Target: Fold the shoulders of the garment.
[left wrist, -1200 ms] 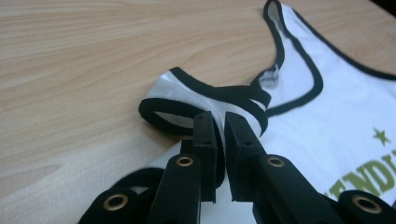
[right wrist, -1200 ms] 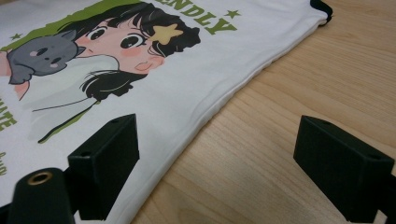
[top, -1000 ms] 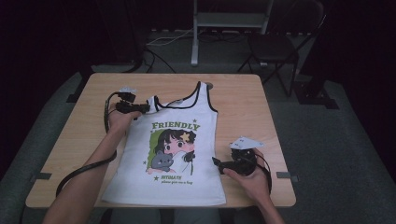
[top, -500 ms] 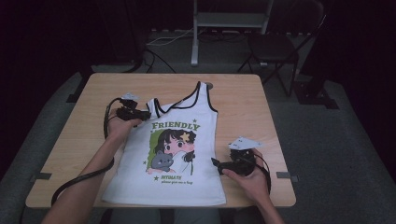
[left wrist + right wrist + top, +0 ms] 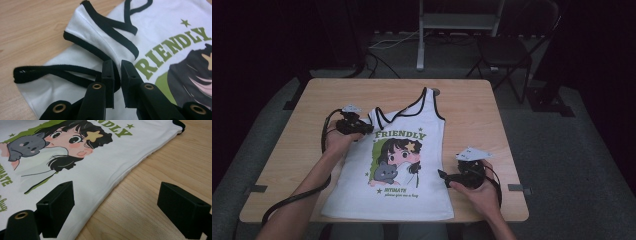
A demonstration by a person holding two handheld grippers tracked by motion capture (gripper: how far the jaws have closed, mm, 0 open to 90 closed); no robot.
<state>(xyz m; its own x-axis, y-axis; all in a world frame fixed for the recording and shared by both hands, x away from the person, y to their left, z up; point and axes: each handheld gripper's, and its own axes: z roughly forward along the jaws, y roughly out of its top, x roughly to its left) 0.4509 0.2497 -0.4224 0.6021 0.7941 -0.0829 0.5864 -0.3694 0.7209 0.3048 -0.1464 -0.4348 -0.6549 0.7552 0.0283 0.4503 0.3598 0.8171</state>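
The table (image 5: 472, 107) is bare around the shirt (image 5: 412, 200); the left gripper (image 5: 362, 128) and right gripper (image 5: 444, 175) stand at its edges.

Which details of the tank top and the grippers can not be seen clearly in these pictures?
- Small print under the cartoon on the tank top: too small, high view.
- Fabric held by the left gripper: hidden between its jaws, left gripper view.
- Word FRIENDLY: cut by the top edge, right gripper view.
- Right gripper: jaws dark, high view.

Tank top (image 5: 404, 165) flat on table (image 5: 472, 107). Left gripper (image 5: 362, 129) at its folded left strap, right gripper (image 5: 443, 175) at its right edge.
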